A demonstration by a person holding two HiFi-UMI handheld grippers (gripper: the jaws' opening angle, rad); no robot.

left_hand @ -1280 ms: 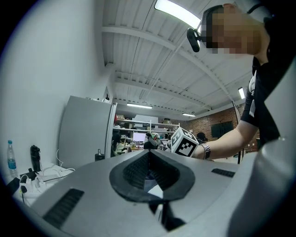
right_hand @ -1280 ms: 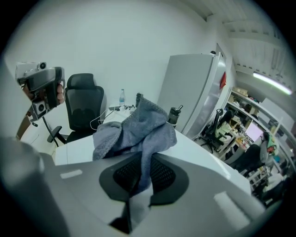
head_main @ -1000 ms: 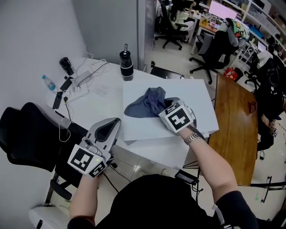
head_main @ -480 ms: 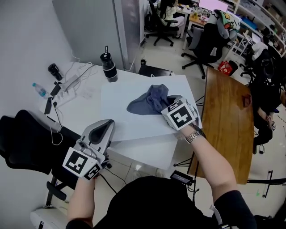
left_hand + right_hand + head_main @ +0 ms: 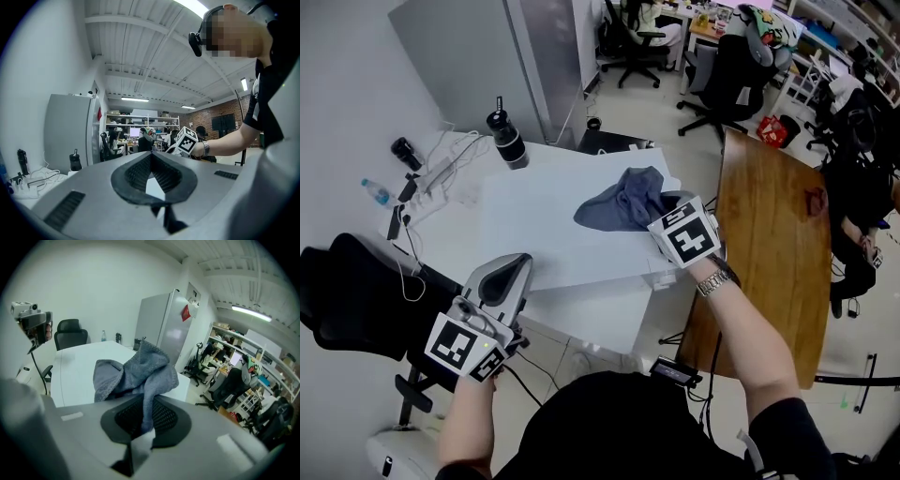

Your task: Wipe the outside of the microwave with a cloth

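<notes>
A black flask (image 5: 506, 139) stands upright at the far edge of a white table (image 5: 441, 234), near a power strip (image 5: 431, 174) with trailing cables and a small water bottle (image 5: 375, 191), with a black chair (image 5: 347, 300) at the left and a wooden table (image 5: 769, 234) at the right.

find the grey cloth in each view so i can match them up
Head view: cloth upper centre, pinched in the right gripper.
Left gripper view: cloth not made out; only the right gripper shows, just right of centre.
Right gripper view: cloth in the centre, running down between the jaws.
Shared landmark: the tall grey cabinet, at the back in all three.
</notes>
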